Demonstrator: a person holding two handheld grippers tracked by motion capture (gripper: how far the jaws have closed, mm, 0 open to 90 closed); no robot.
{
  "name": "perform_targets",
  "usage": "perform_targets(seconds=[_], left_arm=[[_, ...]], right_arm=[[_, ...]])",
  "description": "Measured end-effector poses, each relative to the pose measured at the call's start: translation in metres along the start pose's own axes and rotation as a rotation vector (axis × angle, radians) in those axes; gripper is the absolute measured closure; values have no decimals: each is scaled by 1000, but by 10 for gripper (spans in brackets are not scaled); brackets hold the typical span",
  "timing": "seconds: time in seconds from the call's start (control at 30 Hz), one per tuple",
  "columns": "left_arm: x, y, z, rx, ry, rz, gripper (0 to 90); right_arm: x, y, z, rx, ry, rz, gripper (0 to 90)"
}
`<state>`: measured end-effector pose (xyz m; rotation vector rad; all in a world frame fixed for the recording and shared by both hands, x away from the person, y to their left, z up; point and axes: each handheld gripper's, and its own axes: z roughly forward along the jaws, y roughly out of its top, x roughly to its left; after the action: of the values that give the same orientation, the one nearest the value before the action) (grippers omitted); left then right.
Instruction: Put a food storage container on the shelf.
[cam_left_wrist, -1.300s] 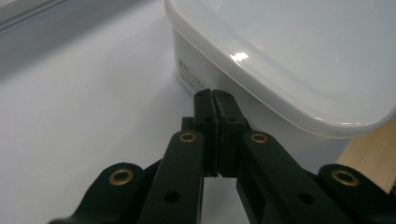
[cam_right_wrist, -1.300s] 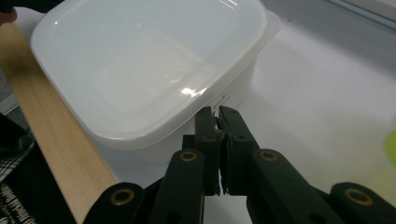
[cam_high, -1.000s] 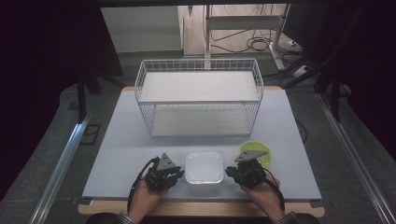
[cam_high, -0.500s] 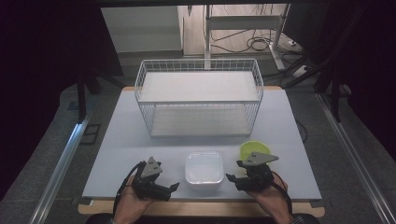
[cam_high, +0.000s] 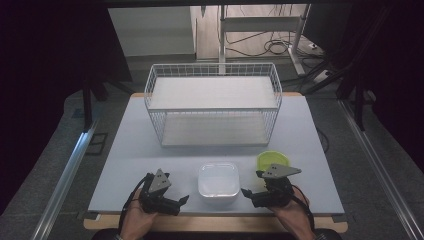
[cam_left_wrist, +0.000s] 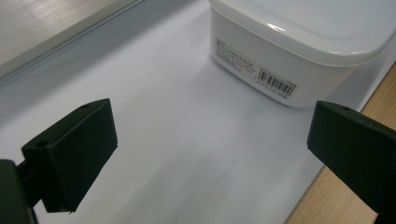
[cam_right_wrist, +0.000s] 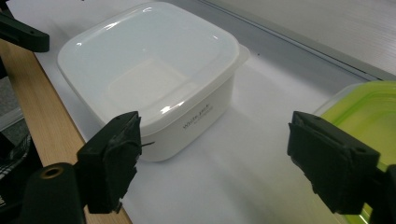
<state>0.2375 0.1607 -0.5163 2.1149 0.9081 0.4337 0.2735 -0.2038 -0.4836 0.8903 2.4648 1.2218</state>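
Observation:
A white square container (cam_high: 218, 181) with its lid on sits near the table's front edge. My left gripper (cam_high: 181, 201) lies to its left, pointing at it with a gap between. In the left gripper view the left gripper (cam_left_wrist: 210, 154) is open, with bare table between the jaws and the container (cam_left_wrist: 303, 42) ahead. My right gripper (cam_high: 248, 196) is to the container's right. Its jaws have just been opening. In the right gripper view the right gripper (cam_right_wrist: 222, 161) holds nothing, with the container (cam_right_wrist: 149, 79) beyond its left jaw.
A lime-green container (cam_high: 274, 161) stands just behind my right gripper and shows again as a green container (cam_right_wrist: 369, 112) by its right jaw. A white wire basket (cam_high: 212, 102) fills the back of the grey table (cam_high: 125, 150). The wooden front edge (cam_high: 215, 223) runs close below both hands.
Both grippers were against the white container's sides a second ago. They have let go and opened. The left hand has drawn back to the left, and the container stays in place.

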Motion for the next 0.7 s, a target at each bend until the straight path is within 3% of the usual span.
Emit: perform_targets(seconds=[0.17, 0.37, 0.53, 0.57, 0.63, 0.7], left_arm=[[-3, 3, 4, 6, -10, 15, 10], [-9, 12, 9, 30, 2, 5, 6], [-4, 24, 10, -17, -62, -41, 3], [-4, 24, 10, -17, -62, -41, 7], [-1, 30, 10, -46, -118, -66, 14], [-2, 33, 12, -45, -130, -64, 26]], right_arm=[[1, 1, 4, 5, 24, 8, 134], [3, 4, 8, 16, 46, 10, 90], [7, 8, 13, 43, 62, 18, 35], [7, 8, 13, 43, 62, 18, 35], [9, 12, 15, 56, 72, 42, 35], [10, 14, 18, 71, 70, 42, 60]])
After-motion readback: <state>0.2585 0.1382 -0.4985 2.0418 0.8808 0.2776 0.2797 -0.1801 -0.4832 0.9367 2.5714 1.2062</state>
